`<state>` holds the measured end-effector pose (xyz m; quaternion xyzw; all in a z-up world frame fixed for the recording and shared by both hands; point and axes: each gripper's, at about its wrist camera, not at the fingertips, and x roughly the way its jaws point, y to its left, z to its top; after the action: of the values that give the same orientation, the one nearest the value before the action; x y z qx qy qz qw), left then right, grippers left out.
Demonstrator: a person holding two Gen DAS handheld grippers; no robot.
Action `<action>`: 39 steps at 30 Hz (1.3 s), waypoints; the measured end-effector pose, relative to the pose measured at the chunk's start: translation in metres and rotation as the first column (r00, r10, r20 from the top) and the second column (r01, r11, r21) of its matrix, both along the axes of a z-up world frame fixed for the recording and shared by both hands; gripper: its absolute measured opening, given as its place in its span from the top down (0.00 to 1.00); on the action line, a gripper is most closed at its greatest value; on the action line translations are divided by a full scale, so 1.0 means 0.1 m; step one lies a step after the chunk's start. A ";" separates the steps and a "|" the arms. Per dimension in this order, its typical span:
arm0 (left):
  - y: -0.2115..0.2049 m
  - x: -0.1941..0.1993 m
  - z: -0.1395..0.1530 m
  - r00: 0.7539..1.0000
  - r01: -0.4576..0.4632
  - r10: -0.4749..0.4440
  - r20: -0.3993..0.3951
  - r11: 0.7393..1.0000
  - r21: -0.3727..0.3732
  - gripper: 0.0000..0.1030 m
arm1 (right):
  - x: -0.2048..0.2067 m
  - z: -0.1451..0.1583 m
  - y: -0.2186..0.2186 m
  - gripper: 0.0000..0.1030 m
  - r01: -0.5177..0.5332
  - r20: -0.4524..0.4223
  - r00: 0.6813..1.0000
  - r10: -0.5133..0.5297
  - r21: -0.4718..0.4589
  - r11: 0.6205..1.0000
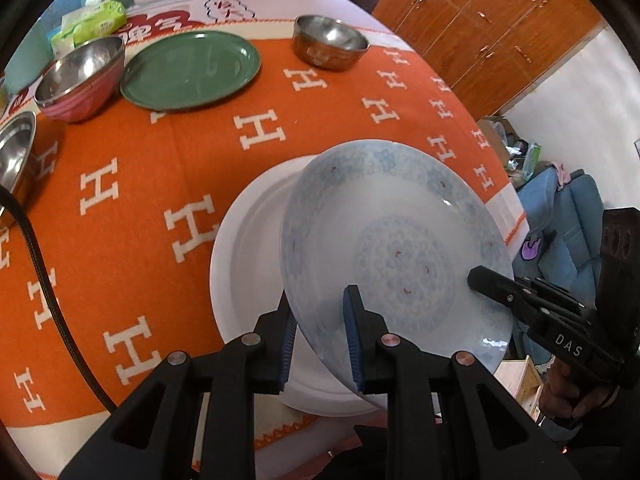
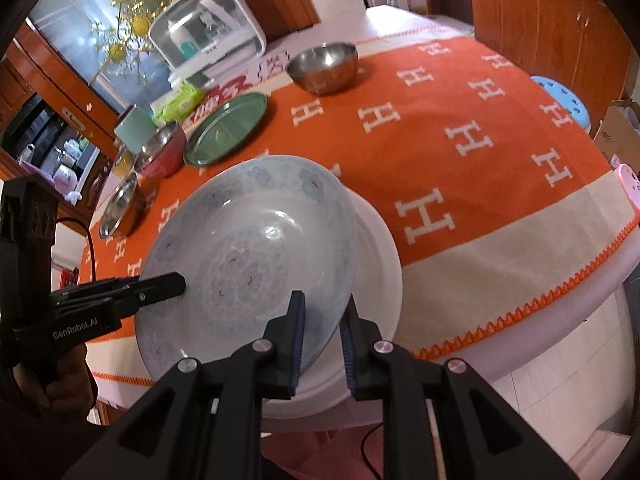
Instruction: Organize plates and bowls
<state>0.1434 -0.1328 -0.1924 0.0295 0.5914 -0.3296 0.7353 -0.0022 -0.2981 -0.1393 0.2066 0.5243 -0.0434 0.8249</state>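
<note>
A blue-patterned plate (image 1: 396, 240) hangs tilted just above a plain white plate (image 1: 248, 240) near the table's front edge. My left gripper (image 1: 320, 332) straddles its near rim, one jaw above and one below, and grips it. My right gripper (image 2: 322, 332) straddles the opposite rim of the same plate (image 2: 256, 248) and grips it too, over the white plate (image 2: 380, 256). Each gripper shows in the other's view: the right one (image 1: 492, 284) and the left one (image 2: 160, 284).
A green plate (image 1: 192, 68), a steel bowl (image 1: 330, 42), a pink-sided steel bowl (image 1: 80, 76) and another steel bowl (image 1: 14, 152) stand at the far side of the orange H-patterned cloth (image 1: 132, 152). A tissue pack (image 1: 94, 20) and a white appliance (image 2: 208, 28) lie behind.
</note>
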 end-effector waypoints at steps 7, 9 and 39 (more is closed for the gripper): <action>-0.04 0.01 -0.18 0.998 -0.045 0.047 -0.041 0.998 0.046 0.80 | 0.09 -0.20 -0.06 0.82 -0.058 -0.063 0.996 0.060 0.040 0.998; -0.04 0.00 -0.23 0.997 -0.056 0.059 -0.049 0.997 0.060 0.80 | 0.11 -0.24 -0.05 0.82 -0.069 -0.076 0.994 0.073 0.048 0.996; 0.02 -0.04 -0.40 0.989 -0.136 0.143 -0.044 0.982 0.128 0.75 | 0.24 -0.38 0.07 0.65 -0.130 -0.132 0.983 0.127 -0.011 0.991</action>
<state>0.1394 -0.1304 -0.2326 0.0252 0.6308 -0.2403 0.7373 0.0216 -0.2912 -0.1773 0.1611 0.5891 -0.0085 0.7918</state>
